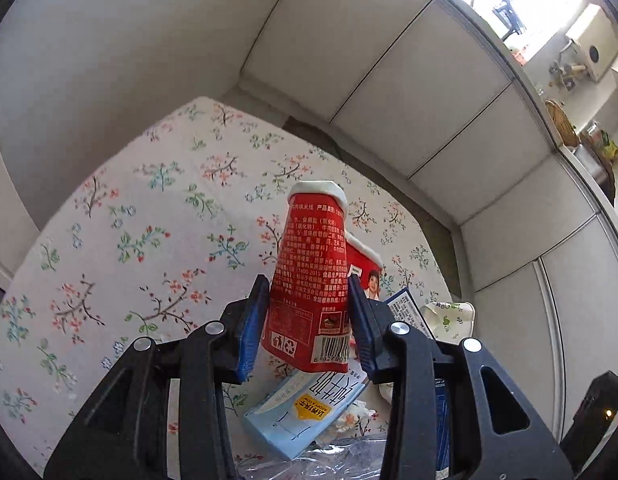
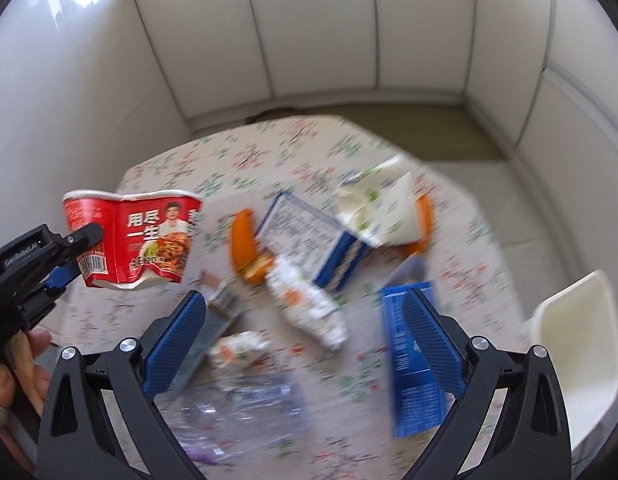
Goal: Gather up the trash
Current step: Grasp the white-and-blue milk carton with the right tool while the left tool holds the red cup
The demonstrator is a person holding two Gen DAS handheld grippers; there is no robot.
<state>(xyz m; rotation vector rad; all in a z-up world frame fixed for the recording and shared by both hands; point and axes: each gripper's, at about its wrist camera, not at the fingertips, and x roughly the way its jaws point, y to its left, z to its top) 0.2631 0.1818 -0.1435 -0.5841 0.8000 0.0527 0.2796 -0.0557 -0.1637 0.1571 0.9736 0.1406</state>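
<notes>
While the floral-patterned tablecloth (image 1: 141,216) lay spread beneath it, the left gripper (image 1: 309,312) held a crushed red paper noodle cup with a white rim (image 1: 313,276), its blue pads pressed against the cup's flattened sides. In the right wrist view the same cup (image 2: 137,236) hung clear of the table at the left, pinched by the left gripper (image 2: 75,256), with a person's hand (image 2: 13,360) behind it.

The right gripper (image 2: 305,344) stood with its jaws wide apart and nothing between its pads, above the blurred litter on the cloth. Beneath it lay a white plastic bottle with orange marks (image 2: 309,304), a blue carton (image 2: 413,360) just beside the right-hand pad, a crumpled clear plastic bag (image 2: 237,404) and an orange-edged container (image 2: 245,248). Farther back sat a blue-and-white printed box (image 2: 309,232) with a crumpled white and green paper wrapper (image 2: 381,208) against it. A white chair back (image 2: 577,340) stood at the right edge. In the left wrist view a pale blue milk carton (image 1: 301,412) lay below the held cup.
</notes>
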